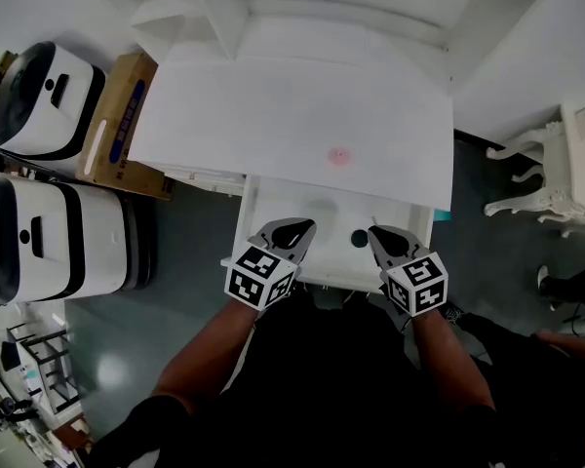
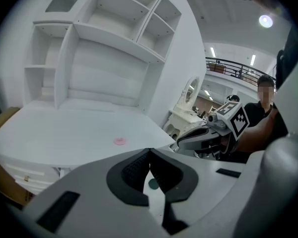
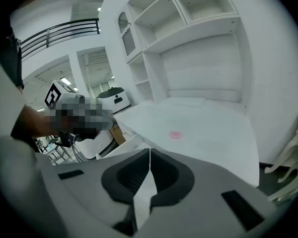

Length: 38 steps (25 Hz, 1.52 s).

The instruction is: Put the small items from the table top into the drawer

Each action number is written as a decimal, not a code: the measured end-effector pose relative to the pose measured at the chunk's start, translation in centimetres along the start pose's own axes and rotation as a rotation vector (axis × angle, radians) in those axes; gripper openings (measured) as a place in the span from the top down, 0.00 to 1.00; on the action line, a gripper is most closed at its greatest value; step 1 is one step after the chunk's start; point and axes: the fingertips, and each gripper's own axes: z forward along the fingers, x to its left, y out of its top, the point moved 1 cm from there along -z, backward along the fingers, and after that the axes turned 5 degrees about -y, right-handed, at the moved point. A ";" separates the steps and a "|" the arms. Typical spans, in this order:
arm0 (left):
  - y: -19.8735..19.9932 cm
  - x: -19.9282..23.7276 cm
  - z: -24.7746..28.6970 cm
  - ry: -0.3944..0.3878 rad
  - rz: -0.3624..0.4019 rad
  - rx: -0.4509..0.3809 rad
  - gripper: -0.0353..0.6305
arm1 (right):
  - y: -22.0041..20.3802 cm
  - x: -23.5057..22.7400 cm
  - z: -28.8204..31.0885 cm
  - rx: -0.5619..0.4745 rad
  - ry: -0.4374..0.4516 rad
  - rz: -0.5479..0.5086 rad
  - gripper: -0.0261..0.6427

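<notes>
Both tongs shut and empty over the open drawer; one pink disc left on the tabletop

Left tongs (image 1: 300, 226) have tips touching with nothing between them; right tongs (image 1: 378, 232) are likewise pressed together and bare; both hang over the drawer (image 1: 246, 224), pointing towards the tabletop (image 1: 273, 115); a dark disc (image 1: 359, 239) lies flat inside the drawer between the two, nearer the right tongs; the pink disc (image 1: 338, 155) lies flat near the tabletop's front edge, above the drawer; it is round, so has no long axis; the box (image 1: 127, 115) beside the desk bears blue print too blurred to read.
</notes>
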 end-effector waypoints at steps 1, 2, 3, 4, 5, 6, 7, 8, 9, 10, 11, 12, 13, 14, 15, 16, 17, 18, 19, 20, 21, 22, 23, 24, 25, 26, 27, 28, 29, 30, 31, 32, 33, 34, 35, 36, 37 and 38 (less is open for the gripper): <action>0.2 0.0 -0.1 -0.003 0.007 -0.006 0.93 | 0.4 0.0 -0.1 -0.013 -0.007 -0.004 0.92; 0.5 0.0 -0.1 -0.006 0.015 -0.011 0.93 | 0.8 -0.1 -0.1 -0.024 -0.015 -0.007 0.92; 0.7 0.0 -0.2 -0.009 0.024 -0.014 0.93 | 1.0 -0.2 -0.1 -0.031 -0.022 -0.008 0.92; 0.7 0.0 -0.2 -0.010 0.032 -0.015 0.93 | 1.2 -0.4 0.0 -0.034 -0.026 -0.007 0.92; 0.8 0.0 -0.2 -0.009 0.039 -0.013 0.93 | 1.3 -0.5 0.1 -0.033 -0.030 -0.004 0.92; 0.8 0.0 -0.2 -0.009 0.046 -0.009 0.93 | 1.4 -0.6 0.2 -0.031 -0.031 0.000 0.92; 0.8 0.0 -0.2 -0.010 0.053 -0.006 0.93 | 1.4 -0.7 0.3 -0.028 -0.032 0.004 0.92; 0.9 0.0 -0.2 -0.012 0.059 -0.005 0.93 | 1.5 -0.8 0.4 -0.027 -0.033 0.006 0.92; 1.0 -0.1 -0.2 -0.014 0.066 -0.005 0.93 | 1.5 -0.9 0.4 -0.026 -0.034 0.007 0.92; 1.1 -0.1 -0.2 -0.013 0.074 -0.006 0.93 | 1.6 -1.0 0.4 -0.026 -0.035 0.009 0.92; 1.2 -0.1 -0.2 -0.007 0.081 -0.005 0.93 | 1.6 -1.0 0.4 -0.026 -0.036 0.011 0.92; 1.2 0.1 -0.2 0.001 0.085 -0.004 0.93 | 1.6 -1.1 0.5 -0.027 -0.037 0.014 0.92; 1.3 0.2 -0.2 0.009 0.082 -0.008 0.93 | 1.6 -1.1 0.5 -0.027 -0.038 0.017 0.92; 1.4 0.5 -0.3 0.015 0.070 -0.015 0.93 | 1.5 -1.2 0.6 -0.028 -0.040 0.021 0.92; 1.4 0.7 -0.3 0.019 0.051 -0.024 0.93 | 1.5 -1.2 0.6 -0.029 -0.042 0.024 0.92; 1.4 0.9 -0.3 0.021 0.029 -0.029 0.93 | 1.6 -1.3 0.7 -0.029 -0.045 0.027 0.92; 1.3 1.1 -0.3 0.021 0.010 -0.031 0.93 | 1.6 -1.4 0.7 -0.029 -0.047 0.030 0.92; 1.3 1.3 -0.3 0.020 -0.003 -0.030 0.93 | 1.6 -1.4 0.7 -0.029 -0.049 0.032 0.92; 1.2 1.4 -0.2 0.018 -0.010 -0.026 0.93 | 1.6 -1.5 0.8 -0.029 -0.050 0.034 0.92; 1.1 1.4 -0.2 0.018 -0.011 -0.021 0.93 | 1.6 -1.6 0.9 -0.028 -0.051 0.034 0.92; 1.0 1.5 -0.1 0.017 -0.009 -0.016 0.93 | 1.5 -1.7 0.9 -0.027 -0.052 0.034 0.92; 0.9 1.5 -0.1 0.017 -0.007 -0.013 0.93 | 1.5 -1.7 1.0 -0.025 -0.052 0.034 0.92; 0.9 1.4 -0.1 0.017 -0.007 -0.011 0.93 | 1.4 -1.6 1.1 -0.023 -0.052 0.033 0.92; 0.8 1.4 -0.2 0.016 -0.008 -0.011 0.93 | 1.4 -1.6 1.1 -0.022 -0.052 0.033 0.92; 0.7 1.3 -0.2 0.015 -0.010 -0.011 0.93 | 1.3 -1.5 1.2 -0.021 -0.052 0.032 0.92; 0.7 1.3 -0.2 0.015 -0.010 -0.010 0.93 | 1.3 -1.5 1.2 -0.020 -0.052 0.030 0.92; 0.6 1.3 -0.3 0.016 -0.011 -0.010 0.93 | 1.3 -1.5 1.3 -0.020 -0.052 0.028 0.92; 0.6 1.3 -0.3 0.017 -0.013 -0.009 0.93 | 1.3 -1.5 1.5 -0.020 -0.053 0.026 0.92; 0.5 1.4 -0.4 0.019 -0.015 -0.009 0.93 | 1.4 -1.6 1.7 -0.020 -0.055 0.022 0.92; 0.4 1.5 -0.5 0.021 -0.017 -0.008 0.93 | 1.4 -1.6 2.0 -0.021 -0.058 0.017 0.92; 0.3 1.6 -0.6 0.025 -0.020 -0.007 0.93 | 1.5 -1.7 2.3 -0.022 -0.064 0.009 0.92; 0.1 1.7 -0.7 0.029 -0.025 -0.006 0.93 | 1.6 -1.9 2.6 -0.024 -0.072 -0.002 0.92; 0.0 1.8 -0.8 0.032 -0.029 -0.004 0.93 | 1.8 -2.1 3.1 -0.025 -0.082 -0.015 0.92; -0.3 1.9 -0.9 0.036 -0.034 -0.001 0.93 | 1.9 -2.4 3.6 -0.025 -0.092 -0.030 0.92; -0.5 2.1 -1.0 0.039 -0.037 0.002 0.93 | 2.0 -2.7 4.2 -0.022 -0.102 -0.044 0.92; -0.7 2.2 -1.2 0.043 -0.041 0.005 0.93 | 2.2 -3.0 4.9 -0.018 -0.112 -0.058 0.92; -1.0 2.3 -1.4 0.048 -0.044 0.006 0.93 | 2.4 -3.2 5.5 -0.015 -0.121 -0.073 0.92; -1.2 2.4 -1.6 0.052 -0.048 0.008 0.93 | 2.6 -3.4 6.2 -0.012 -0.128 -0.088 0.92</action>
